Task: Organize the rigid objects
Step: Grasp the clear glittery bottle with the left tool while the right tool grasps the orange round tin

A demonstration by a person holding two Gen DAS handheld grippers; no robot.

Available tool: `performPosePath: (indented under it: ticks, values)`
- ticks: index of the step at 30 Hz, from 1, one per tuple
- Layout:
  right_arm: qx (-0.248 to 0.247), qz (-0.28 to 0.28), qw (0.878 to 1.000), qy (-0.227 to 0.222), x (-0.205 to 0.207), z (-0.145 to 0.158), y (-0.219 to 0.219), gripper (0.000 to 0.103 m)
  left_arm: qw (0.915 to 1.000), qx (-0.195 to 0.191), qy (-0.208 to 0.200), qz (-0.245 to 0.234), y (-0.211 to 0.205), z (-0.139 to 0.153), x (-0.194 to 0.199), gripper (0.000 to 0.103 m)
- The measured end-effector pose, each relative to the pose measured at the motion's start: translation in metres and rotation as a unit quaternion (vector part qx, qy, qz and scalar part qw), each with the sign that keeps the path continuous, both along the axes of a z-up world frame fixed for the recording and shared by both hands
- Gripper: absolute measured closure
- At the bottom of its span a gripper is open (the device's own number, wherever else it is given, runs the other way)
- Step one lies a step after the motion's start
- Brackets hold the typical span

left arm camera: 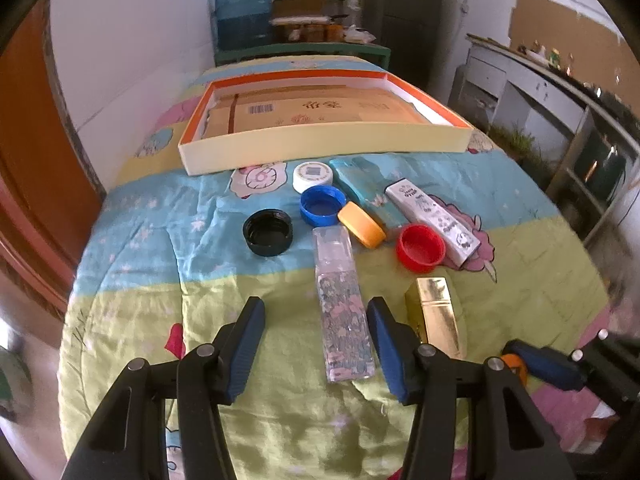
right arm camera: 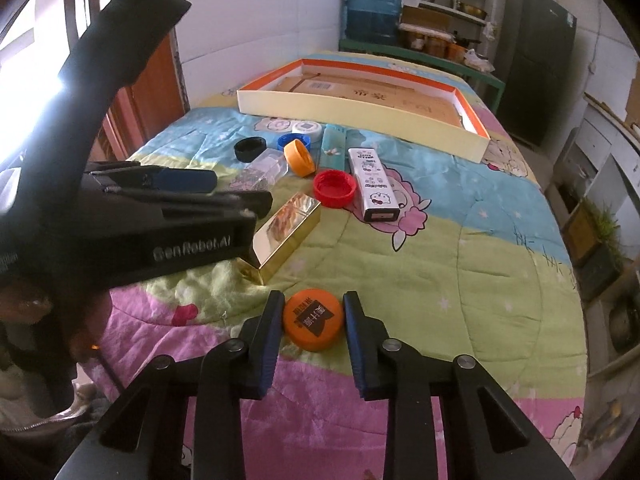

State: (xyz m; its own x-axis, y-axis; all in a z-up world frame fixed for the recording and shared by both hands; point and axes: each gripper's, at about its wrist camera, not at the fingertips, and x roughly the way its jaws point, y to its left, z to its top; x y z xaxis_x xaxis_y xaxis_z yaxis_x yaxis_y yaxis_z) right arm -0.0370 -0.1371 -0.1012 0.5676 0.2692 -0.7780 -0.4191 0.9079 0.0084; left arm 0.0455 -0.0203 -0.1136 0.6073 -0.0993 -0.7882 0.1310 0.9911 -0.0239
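My left gripper (left arm camera: 316,312) is open above the quilt, its right finger beside a clear patterned box (left arm camera: 344,308). A gold box (left arm camera: 436,316) lies just right of it. My right gripper (right arm camera: 314,308) is closed around an orange cap (right arm camera: 313,319) with black print, its pads at the cap's sides; it also shows in the left wrist view (left arm camera: 516,364). Farther off lie a red cap (left arm camera: 420,247), an orange cap (left arm camera: 361,224), a blue cap (left arm camera: 322,205), a black cap (left arm camera: 267,232), a white cap (left arm camera: 313,176), a teal box (left arm camera: 368,196) and a white cartoon box (left arm camera: 434,218).
A shallow orange-rimmed tray (left arm camera: 320,150) lined with cardboard sits at the far end of the quilt-covered table (left arm camera: 160,240). Behind it are shelves and a blue water jug (left arm camera: 240,12). The left gripper's body (right arm camera: 140,216) fills the left of the right wrist view.
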Motion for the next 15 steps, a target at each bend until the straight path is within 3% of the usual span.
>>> performPosePath:
  ticks: [4, 7, 8, 9, 15]
  values:
    - [0.005, -0.008, 1.0, 0.001, 0.001, 0.0, -0.003, 0.073, 0.9998, -0.019, 0.001, 0.011, 0.005, 0.002, -0.002, 0.05]
    - [0.007, -0.012, 1.0, 0.0, 0.0, 0.001, -0.006, 0.073, 0.9999, -0.013, -0.004, 0.008, 0.006, 0.003, -0.005, 0.066]
    - [0.009, -0.013, 1.0, -0.001, 0.0, 0.001, -0.007, 0.073, 0.9999, -0.012, -0.006, 0.007, 0.006, 0.003, -0.007, 0.077]
    - [0.01, -0.014, 1.0, -0.002, -0.001, 0.001, -0.008, 0.073, 0.9999, -0.008, -0.008, 0.005, 0.004, 0.003, -0.008, 0.082]
    - [0.017, -0.02, 1.0, -0.01, -0.004, 0.003, -0.013, 0.073, 0.9998, -0.018, -0.009, 0.003, 0.008, 0.005, -0.013, 0.083]
